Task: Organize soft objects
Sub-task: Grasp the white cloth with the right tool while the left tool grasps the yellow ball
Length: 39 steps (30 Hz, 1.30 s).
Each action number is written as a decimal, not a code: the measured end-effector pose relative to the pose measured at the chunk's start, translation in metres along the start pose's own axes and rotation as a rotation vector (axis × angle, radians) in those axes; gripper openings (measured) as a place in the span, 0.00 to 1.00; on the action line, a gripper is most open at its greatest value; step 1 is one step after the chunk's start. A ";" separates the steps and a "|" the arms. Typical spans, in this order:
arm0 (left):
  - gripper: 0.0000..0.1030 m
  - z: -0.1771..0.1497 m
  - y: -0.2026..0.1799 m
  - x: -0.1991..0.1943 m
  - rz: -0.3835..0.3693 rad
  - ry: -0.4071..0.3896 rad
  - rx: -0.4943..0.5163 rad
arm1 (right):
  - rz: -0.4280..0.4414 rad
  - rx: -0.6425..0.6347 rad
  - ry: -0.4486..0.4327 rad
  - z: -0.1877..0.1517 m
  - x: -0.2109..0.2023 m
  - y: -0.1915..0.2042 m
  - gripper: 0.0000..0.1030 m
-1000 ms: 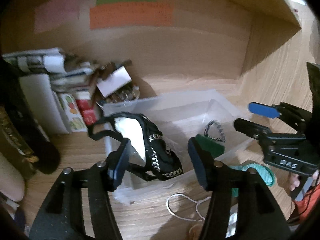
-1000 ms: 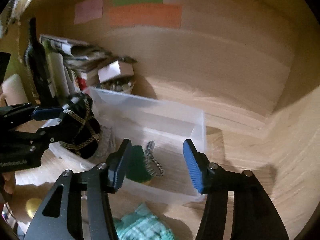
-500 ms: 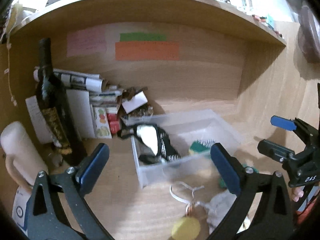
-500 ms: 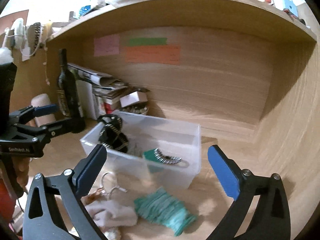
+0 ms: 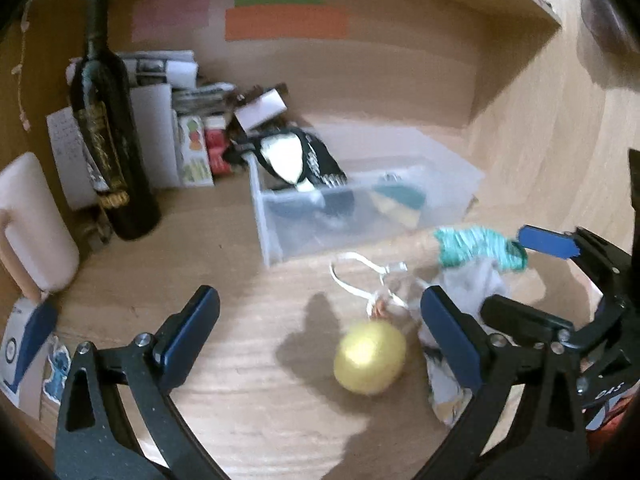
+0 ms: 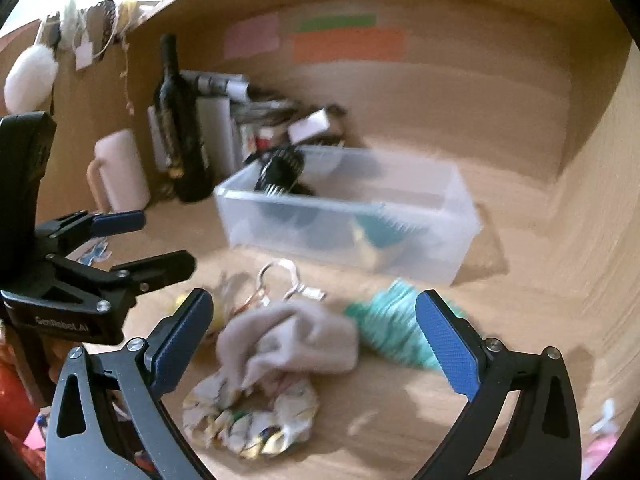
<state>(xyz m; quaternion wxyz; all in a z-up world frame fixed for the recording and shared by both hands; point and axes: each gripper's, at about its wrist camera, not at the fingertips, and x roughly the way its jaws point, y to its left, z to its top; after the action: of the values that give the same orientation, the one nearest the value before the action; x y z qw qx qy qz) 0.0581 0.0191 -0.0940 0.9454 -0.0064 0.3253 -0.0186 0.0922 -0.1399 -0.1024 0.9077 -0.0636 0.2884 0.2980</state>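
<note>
A clear plastic bin stands on the wooden desk with a black and white chain-trimmed item draped over its left end and a green item inside. In front of it lie a teal knit piece, a grey cloth, a patterned scrunchie, a white cord and a yellow ball. My left gripper is open and empty above the ball. My right gripper is open and empty over the grey cloth.
A dark wine bottle, a pink mug, stacked papers and small boxes crowd the back left. The shelf's back wall carries coloured notes. A side panel closes the right.
My left gripper let go of the black chain-trimmed item, now left on the bin, and opened wide. Both grippers pulled back and lowered toward the loose items in front of the bin.
</note>
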 end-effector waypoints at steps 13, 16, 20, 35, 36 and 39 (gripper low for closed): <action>0.50 -0.029 -0.011 0.027 -0.087 0.133 0.013 | 0.077 0.016 0.102 -0.025 0.025 0.002 0.79; 0.39 -0.029 -0.009 0.028 -0.109 0.131 -0.002 | 0.099 0.012 0.125 -0.028 0.031 0.006 0.67; 0.37 -0.027 -0.004 0.026 -0.127 0.124 -0.015 | 0.113 0.021 0.127 -0.026 0.031 0.006 0.42; 0.37 0.013 0.007 -0.010 -0.099 -0.046 -0.028 | 0.103 0.068 -0.034 0.009 -0.009 -0.009 0.28; 0.37 0.018 0.007 -0.012 -0.098 -0.059 -0.026 | 0.101 0.069 -0.051 0.014 -0.013 -0.011 0.28; 0.37 0.034 0.009 -0.018 -0.096 -0.102 -0.023 | 0.092 0.062 -0.098 0.028 -0.024 -0.013 0.28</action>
<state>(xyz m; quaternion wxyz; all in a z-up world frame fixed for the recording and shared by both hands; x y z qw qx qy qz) 0.0650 0.0288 -0.0562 0.9586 -0.0336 0.2763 -0.0599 0.0978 -0.1549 -0.0667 0.9077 -0.0073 0.2553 0.3330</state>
